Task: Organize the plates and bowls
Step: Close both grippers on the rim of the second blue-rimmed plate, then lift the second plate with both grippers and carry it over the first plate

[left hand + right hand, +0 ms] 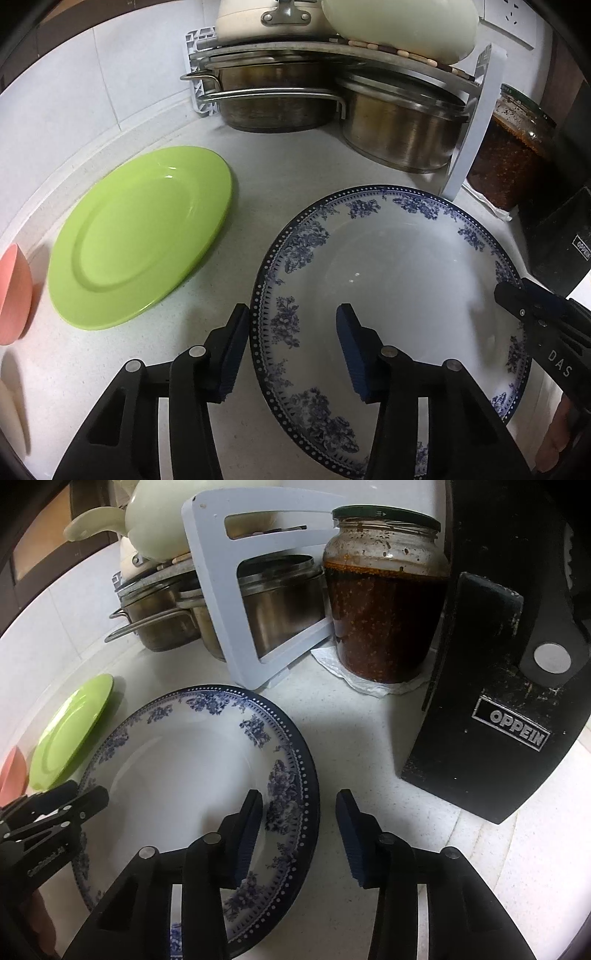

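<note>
A white plate with a blue floral rim (pixel 399 280) lies on the white counter, also in the right wrist view (pixel 184 775). My left gripper (pixel 293 350) is open and straddles its left rim, one finger outside and one over the plate. My right gripper (pixel 300 834) is open and straddles its right rim the same way; it shows in the left wrist view (pixel 532 314). A green plate (pixel 140 236) lies flat to the left, also in the right wrist view (pixel 70 731). A pink bowl (pixel 13 295) sits at the far left edge.
A corner rack (pixel 469 147) holds steel pots (pixel 399 125) below and cream cookware (pixel 399 26) above. A jar of chilli sauce (pixel 384 602) stands on paper behind the plate. A black knife block (pixel 495 709) stands to the right. A wall (pixel 55 110) runs behind the green plate.
</note>
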The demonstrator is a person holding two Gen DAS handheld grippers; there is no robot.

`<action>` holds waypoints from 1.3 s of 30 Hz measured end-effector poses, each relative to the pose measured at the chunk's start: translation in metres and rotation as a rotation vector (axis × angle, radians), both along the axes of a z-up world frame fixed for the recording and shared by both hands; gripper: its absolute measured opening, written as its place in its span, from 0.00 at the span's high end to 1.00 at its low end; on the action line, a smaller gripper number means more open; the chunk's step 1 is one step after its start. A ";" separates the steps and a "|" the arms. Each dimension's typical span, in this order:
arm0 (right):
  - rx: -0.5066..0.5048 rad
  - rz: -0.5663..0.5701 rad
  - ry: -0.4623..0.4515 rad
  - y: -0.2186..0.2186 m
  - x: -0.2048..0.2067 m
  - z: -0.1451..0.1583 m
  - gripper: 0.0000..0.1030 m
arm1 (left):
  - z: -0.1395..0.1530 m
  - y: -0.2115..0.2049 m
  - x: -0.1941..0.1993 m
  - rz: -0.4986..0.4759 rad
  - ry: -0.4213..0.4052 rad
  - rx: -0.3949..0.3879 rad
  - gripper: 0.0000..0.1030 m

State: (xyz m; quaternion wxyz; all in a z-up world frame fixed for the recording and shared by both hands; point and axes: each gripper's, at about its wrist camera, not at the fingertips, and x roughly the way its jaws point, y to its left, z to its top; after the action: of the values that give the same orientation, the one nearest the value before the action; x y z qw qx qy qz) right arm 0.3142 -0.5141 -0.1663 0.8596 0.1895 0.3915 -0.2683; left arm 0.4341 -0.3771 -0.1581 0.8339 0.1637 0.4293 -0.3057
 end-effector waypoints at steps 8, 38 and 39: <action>-0.014 0.026 0.018 0.004 0.005 0.000 0.66 | -0.003 -0.003 0.002 0.010 -0.023 0.018 0.65; -0.053 0.096 -0.023 0.073 -0.025 0.059 0.67 | 0.073 0.105 -0.054 0.141 -0.097 -0.072 0.66; -0.056 0.101 -0.028 0.078 -0.027 0.062 0.67 | 0.076 0.110 -0.056 0.146 -0.098 -0.075 0.66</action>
State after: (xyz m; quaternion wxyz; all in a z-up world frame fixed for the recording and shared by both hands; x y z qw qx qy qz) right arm 0.2867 -0.4366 -0.1041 0.8824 0.1493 0.3807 -0.2327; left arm 0.3785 -0.2668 -0.0824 0.8796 0.1155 0.3868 -0.2518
